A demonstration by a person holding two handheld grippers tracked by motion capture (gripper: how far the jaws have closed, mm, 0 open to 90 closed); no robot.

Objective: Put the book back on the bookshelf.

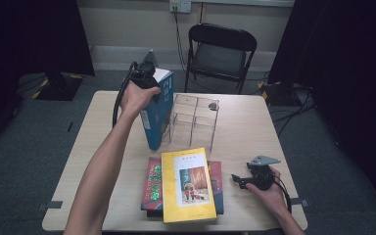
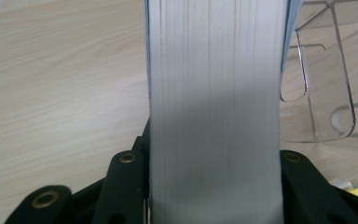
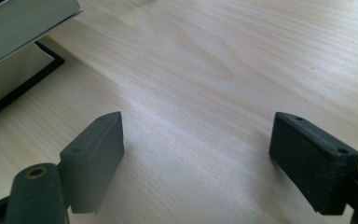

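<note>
A thick blue book [image 1: 157, 116] stands upright on the table [image 1: 247, 129], its lower end on the wood beside a clear acrylic rack [image 1: 194, 117]. My left gripper [image 1: 152, 89] is shut on the book's top end. In the left gripper view the white page edge of the book [image 2: 214, 93] runs up between the black jaws, and the rack [image 2: 321, 93] lies to its right. My right gripper [image 1: 237, 181] rests low at the table's front right, held by a hand. In the right gripper view its jaws [image 3: 196, 158] stand wide open over bare wood.
A yellow book [image 1: 187, 183] lies on a red book [image 1: 152, 185] at the front middle; the stack's corner [image 3: 23, 28] shows left of the right gripper. A black folding chair [image 1: 220, 49] stands behind the table. Dark curtains hang on both sides.
</note>
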